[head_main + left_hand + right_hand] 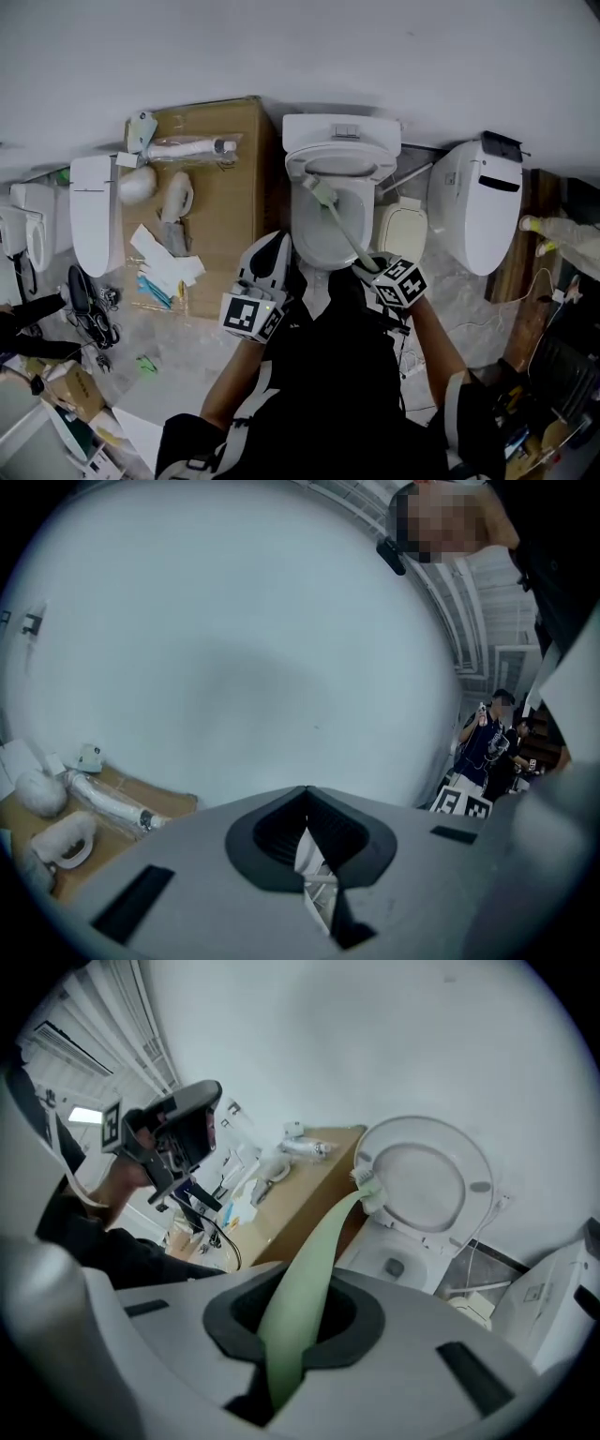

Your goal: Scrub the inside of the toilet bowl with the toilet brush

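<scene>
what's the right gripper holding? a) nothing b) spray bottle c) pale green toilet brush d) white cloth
C: the fingers of the right gripper are shut on the handle of the toilet brush, pale green, which runs out toward the toilet bowl.

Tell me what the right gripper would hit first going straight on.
Probably the toilet: the brush in the right gripper leads, its head by the raised seat's left edge above the bowl. Depth is unclear.

Head overhead, left faces wall (pixel 234 649), right shares toilet (pixel 314 239)
</scene>
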Action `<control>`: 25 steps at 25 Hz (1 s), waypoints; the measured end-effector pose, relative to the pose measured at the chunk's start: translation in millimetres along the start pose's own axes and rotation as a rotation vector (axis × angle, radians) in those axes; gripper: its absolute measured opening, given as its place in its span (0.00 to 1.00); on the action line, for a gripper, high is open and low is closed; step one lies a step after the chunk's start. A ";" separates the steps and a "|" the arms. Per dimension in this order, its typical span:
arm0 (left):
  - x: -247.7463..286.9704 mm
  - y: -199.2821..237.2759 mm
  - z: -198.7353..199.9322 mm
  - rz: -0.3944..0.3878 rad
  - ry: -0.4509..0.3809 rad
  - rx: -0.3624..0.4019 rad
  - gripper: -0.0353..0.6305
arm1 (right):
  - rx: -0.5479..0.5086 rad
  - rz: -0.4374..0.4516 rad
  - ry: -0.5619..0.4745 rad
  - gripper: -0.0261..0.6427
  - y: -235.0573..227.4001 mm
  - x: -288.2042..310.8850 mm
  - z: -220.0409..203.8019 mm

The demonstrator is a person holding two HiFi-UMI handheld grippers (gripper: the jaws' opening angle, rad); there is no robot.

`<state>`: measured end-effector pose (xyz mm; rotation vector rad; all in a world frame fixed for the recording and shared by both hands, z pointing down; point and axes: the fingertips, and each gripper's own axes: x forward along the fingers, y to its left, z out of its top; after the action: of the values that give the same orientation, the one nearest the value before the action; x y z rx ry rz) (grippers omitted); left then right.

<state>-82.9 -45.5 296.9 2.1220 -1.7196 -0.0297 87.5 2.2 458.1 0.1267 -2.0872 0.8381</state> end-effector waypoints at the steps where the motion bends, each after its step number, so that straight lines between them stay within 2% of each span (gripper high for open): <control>1: -1.2 -3.3 5.4 -0.005 -0.006 0.007 0.06 | 0.000 0.005 -0.022 0.11 6.3 -9.1 7.7; 10: -13.6 -23.1 33.8 -0.029 -0.054 0.044 0.06 | -0.007 0.065 -0.123 0.11 53.2 -59.1 36.9; 25: -8.9 -32.7 42.8 -0.056 -0.070 0.052 0.06 | -0.019 0.074 -0.143 0.10 64.4 -68.7 49.3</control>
<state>-65.9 -44.7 245.0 2.2316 -1.7171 -0.0765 72.5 7.9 353.0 0.1021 -2.2454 0.8759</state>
